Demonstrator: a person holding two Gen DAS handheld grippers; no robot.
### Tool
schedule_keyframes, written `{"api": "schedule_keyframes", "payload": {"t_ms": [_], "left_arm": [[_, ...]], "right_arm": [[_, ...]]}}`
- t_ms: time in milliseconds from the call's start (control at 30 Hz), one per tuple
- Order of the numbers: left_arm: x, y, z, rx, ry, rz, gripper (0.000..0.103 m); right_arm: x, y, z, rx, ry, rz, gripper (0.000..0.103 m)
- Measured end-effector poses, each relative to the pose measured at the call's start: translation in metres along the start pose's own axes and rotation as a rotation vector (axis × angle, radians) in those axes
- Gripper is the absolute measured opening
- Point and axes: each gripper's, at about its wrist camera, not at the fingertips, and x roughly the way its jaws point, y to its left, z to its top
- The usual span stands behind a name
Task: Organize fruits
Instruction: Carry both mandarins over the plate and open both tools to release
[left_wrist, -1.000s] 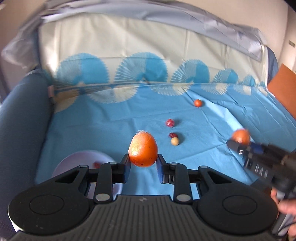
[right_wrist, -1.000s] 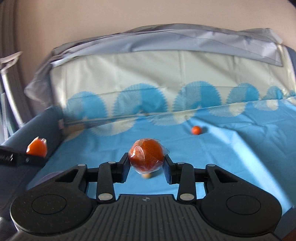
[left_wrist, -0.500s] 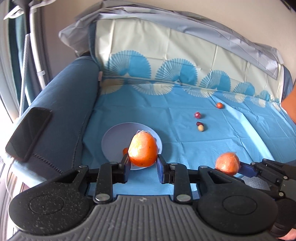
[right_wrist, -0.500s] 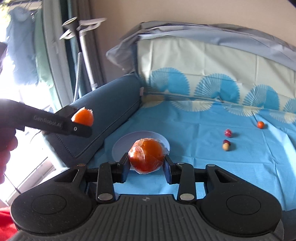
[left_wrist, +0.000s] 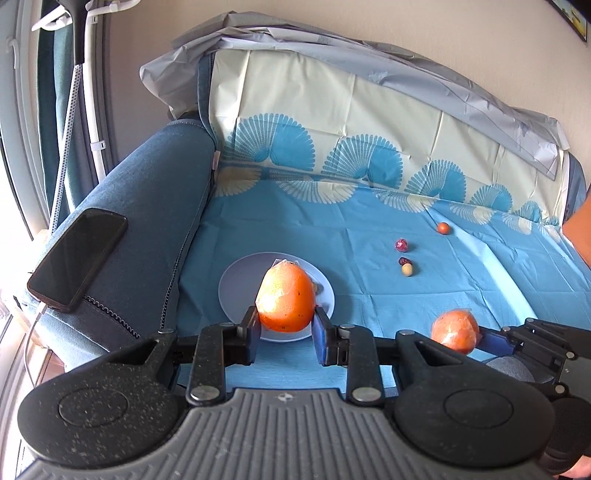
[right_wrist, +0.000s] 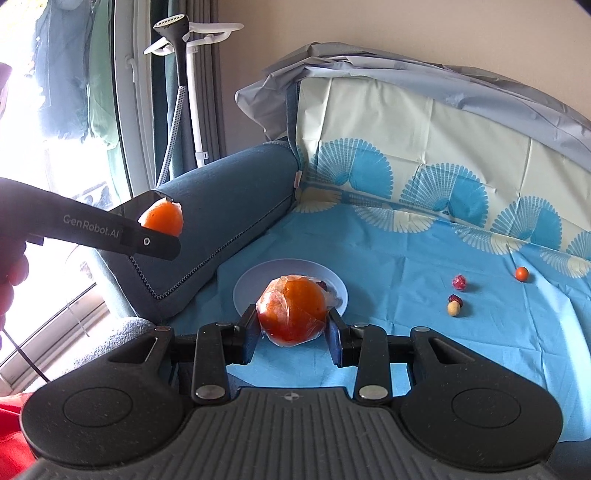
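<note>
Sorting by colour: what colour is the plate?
Pale lavender-blue plate, clearest in the right wrist view.

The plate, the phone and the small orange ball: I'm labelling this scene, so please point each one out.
plate (left_wrist: 236, 295): left wrist view, bare left part of its face.
phone (left_wrist: 77, 258): left wrist view, middle of its dark screen.
small orange ball (right_wrist: 521, 273): right wrist view, its centre.
</note>
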Motion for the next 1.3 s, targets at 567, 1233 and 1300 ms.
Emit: {"api": "schedule_keyframes", "payload": {"t_ms": [567, 1233, 1300], "left_arm": [[0.027, 0.009, 0.006, -0.022, 0.034, 0.013, 0.032], [0.163, 0.033, 0.038, 0.020, 0.175, 0.033, 0.032], [0.181, 0.037, 0.038, 0.026, 0.196, 0.036, 0.032]], "right_arm": [[0.021, -0.007, -0.004, -0.003, 0.053, 0.002, 0.039], [0.155, -0.014, 0.005, 0.057, 0.194, 0.043, 0.039], [0.173, -0.014, 0.005, 0.056, 0.210, 0.053, 0.039]]}}
